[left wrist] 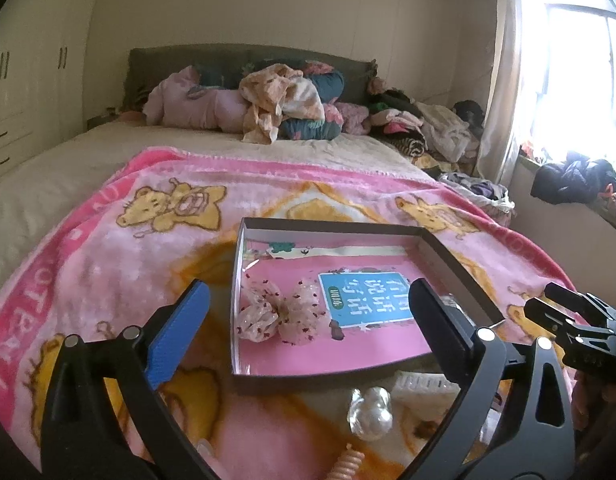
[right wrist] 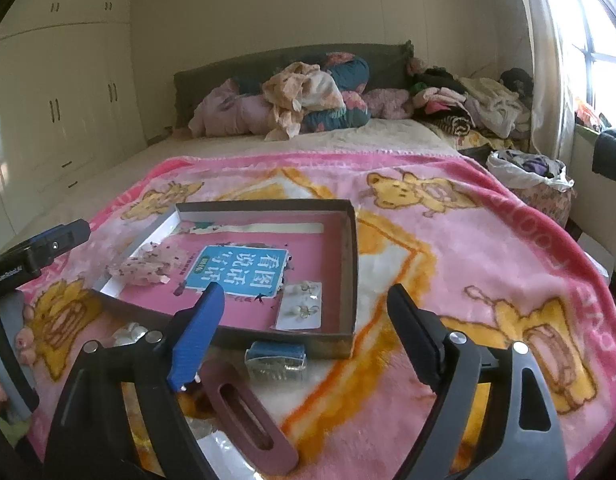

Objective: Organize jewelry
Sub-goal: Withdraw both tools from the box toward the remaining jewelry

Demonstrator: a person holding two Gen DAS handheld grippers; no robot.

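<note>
A bed (right wrist: 347, 136) is being covered by a pink cartoon-bear blanket (right wrist: 447, 240), on which a shallow cardboard box (right wrist: 349, 264) is lying open. Inside the box, on a pink printed sheet, a sheer spotted bow (left wrist: 278, 314) is resting at the left, and a small card of earrings (right wrist: 300, 307) is lying in the near right corner. The sorting is being judged as partly done: outside the box, along its near edge, a blue-topped hair comb (right wrist: 276, 359), a long mauve hair clip (right wrist: 250, 416), a pearly ornament (left wrist: 369, 412) and a peach spiral hair tie (left wrist: 345, 465) are waiting to be collected. The left gripper (left wrist: 308, 320) and the right gripper (right wrist: 304, 320) are being held low over this edge, both jaws spread wide, nothing being gripped or touched.
</note>
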